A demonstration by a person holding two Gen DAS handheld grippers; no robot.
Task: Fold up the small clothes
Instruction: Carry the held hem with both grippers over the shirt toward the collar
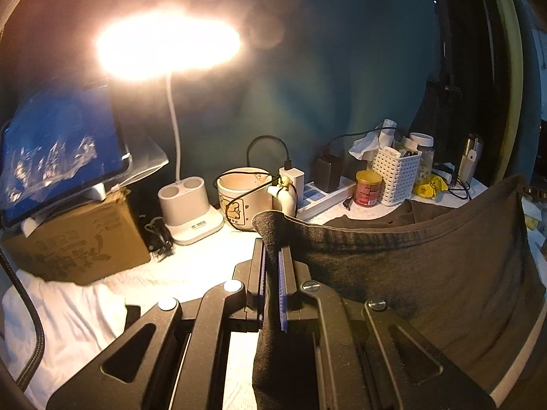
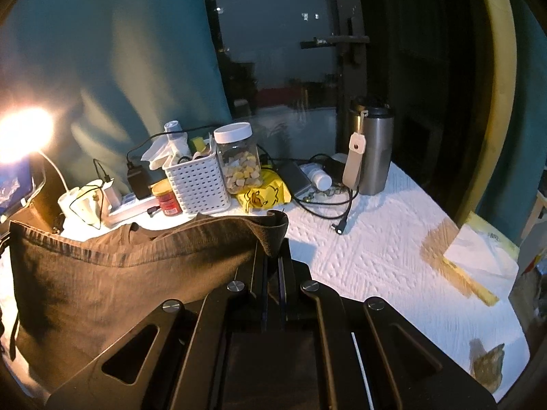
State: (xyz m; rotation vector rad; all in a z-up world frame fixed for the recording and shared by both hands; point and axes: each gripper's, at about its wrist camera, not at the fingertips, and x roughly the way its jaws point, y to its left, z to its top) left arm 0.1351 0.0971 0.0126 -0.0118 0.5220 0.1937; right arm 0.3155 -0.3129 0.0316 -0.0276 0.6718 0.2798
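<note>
A dark brown garment (image 1: 417,266) hangs stretched above the white table cover, held by its hemmed edge at both ends. My left gripper (image 1: 272,239) is shut on the garment's left corner, with cloth sticking up past the fingertips and trailing down between the jaws. In the right wrist view the same garment (image 2: 112,273) spreads to the left, and my right gripper (image 2: 272,242) is shut on its right corner. The cloth hangs taut between the two grippers, and its lower part is hidden behind the gripper bodies.
A lit desk lamp (image 1: 169,46), a tablet (image 1: 58,150) on a cardboard box (image 1: 78,239), a mug (image 1: 241,198), a white basket (image 2: 196,181), a jar (image 2: 239,157) and a steel tumbler (image 2: 372,150) line the back. Cables (image 2: 328,201) lie on the white cover (image 2: 386,256).
</note>
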